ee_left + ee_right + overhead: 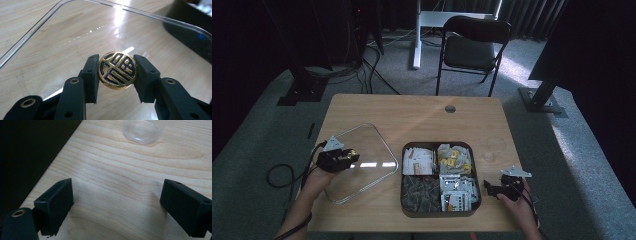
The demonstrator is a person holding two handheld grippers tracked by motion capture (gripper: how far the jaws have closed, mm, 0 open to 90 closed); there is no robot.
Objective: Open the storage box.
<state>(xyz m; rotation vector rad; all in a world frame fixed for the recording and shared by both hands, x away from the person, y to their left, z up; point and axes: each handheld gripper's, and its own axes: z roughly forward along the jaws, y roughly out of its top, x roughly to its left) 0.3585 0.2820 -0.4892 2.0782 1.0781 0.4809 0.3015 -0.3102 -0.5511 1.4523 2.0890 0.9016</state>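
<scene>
Two black two-jaw grippers are held over a light wooden table (422, 112). Nearest the person, the left gripper (117, 72) is clamped on a round gold-and-black medallion (117, 70), which is pinched edge-on between the two pads and held above a clear, rounded-square plastic lid (357, 162) lying flat on the table's left side. The right gripper (116, 202) is held with its jaws spread wide and nothing between them, over bare wood just right of a dark square tray with four compartments (439, 179), in which packets and dark pieces are sorted. A small clear plastic cup (141, 130) is seen beyond the right gripper. Farther off, behind the table, a black folding chair (472, 47) is stood on grey carpet.
</scene>
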